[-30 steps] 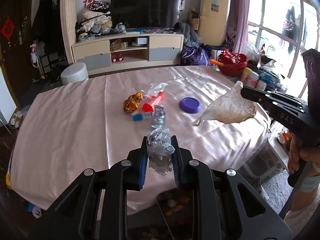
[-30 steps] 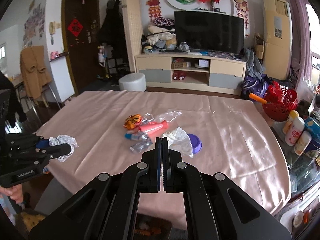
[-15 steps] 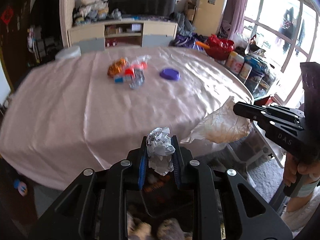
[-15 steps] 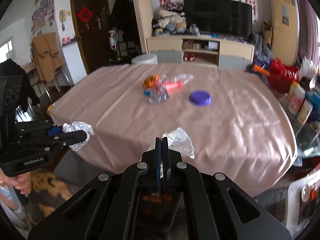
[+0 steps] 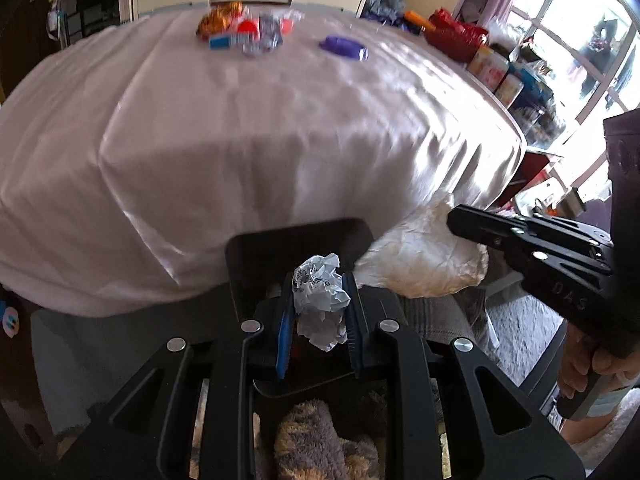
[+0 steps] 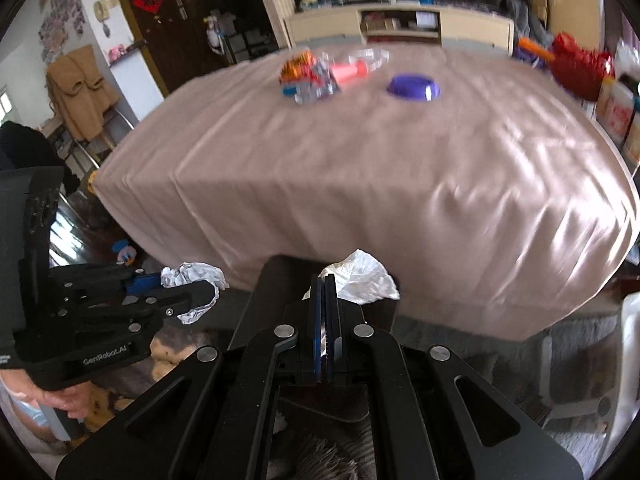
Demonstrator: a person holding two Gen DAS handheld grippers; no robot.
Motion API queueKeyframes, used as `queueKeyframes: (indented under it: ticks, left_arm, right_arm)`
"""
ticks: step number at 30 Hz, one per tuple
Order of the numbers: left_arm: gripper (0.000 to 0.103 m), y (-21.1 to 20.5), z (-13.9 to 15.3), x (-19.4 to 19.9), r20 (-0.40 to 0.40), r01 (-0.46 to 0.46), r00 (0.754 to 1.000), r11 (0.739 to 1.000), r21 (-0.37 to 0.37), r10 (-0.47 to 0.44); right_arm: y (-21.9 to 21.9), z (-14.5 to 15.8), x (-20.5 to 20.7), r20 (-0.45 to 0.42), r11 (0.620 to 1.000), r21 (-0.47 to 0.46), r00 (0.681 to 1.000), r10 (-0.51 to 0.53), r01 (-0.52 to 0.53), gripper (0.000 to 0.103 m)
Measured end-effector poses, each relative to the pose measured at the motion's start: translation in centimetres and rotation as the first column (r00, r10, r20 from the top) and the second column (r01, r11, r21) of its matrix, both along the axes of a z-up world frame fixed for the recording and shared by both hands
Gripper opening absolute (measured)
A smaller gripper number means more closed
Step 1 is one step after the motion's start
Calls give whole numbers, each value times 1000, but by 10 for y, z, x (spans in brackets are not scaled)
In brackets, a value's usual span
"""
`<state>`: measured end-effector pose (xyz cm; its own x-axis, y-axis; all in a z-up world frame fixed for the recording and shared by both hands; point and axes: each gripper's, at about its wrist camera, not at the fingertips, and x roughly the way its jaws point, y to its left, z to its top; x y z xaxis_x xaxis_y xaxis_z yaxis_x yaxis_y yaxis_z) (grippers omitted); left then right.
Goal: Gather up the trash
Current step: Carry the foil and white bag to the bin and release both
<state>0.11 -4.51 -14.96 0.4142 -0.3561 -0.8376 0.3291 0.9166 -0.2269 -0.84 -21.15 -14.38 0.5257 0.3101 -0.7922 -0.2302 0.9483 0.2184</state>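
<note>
Left wrist view.
- Left claw (image 5: 318, 308): clamped on a crumpled foil wad (image 5: 320, 290), pinched between the blue pads (image 5: 283, 334). It hangs off the near edge of the counter (image 5: 248, 120), above the open mouth of a dark bin (image 5: 288, 248) that stands on the floor against the hanging cloth.
- Right claw (image 5: 454, 220): enters from the right, gripping a creased clear plastic wrapper (image 5: 420, 264). The wrapper hangs just right of the bin's rim.
- Remaining litter: a cluster of wrappers (image 5: 244, 32) near the far edge of the counter, a purple lid (image 5: 342, 46) beside it.

Right wrist view.
- Right claw (image 6: 325, 280): jaws together, a corner of the plastic wrapper (image 6: 362, 278) nipped between them, the rest fanned out to the right over the bin (image 6: 280, 280).
- Left claw (image 6: 210, 286): at the left, holding the foil wad (image 6: 192, 280) beside the bin, below the counter's near edge.
- Wrapper cluster (image 6: 316, 74) and purple lid (image 6: 414, 87) lie untouched at the far side.

Step in hand, as judged: drop-off, both pieces carried to the bin.

Next move calls for: centring each piece over the bin mouth, then parting the jaws. The wrapper is light and may cling or drift past the rim. Afterwards, the far cluster.
</note>
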Motion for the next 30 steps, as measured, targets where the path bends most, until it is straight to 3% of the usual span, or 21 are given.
queueKeyframes:
  ticks: [9,19,23,25,27,30]
  left_arm:
    - [22,4,-51,10,-137,-14,990,1000,-20,11]
    - [23,3,-68,13,-171,7,985,1000,-5,-8]
    - [37,5,-70,16,-173,-11,985,1000,13,13]
    - [40,6,-70,16,-174,-16,985,1000,16,19]
    - [44,7,-69,16,-172,-19,985,1000,17,22]
    - [50,9,-66,14,-161,-27,986,999,21,30]
  right_arm:
    - [6,-52,14,-128,999,7,991,-37,38,3]
    - [13,-71,31,-200,999,18,979,-46,51,6]
    - [12,-73,36,-212,998,19,975,-59,64,8]
    - [10,-73,38,-216,997,21,974,-67,73,14]
    - [9,-71,39,-211,997,25,975,-72,79,46]
    - [4,-66,37,-193,995,28,978,-84,91,49]
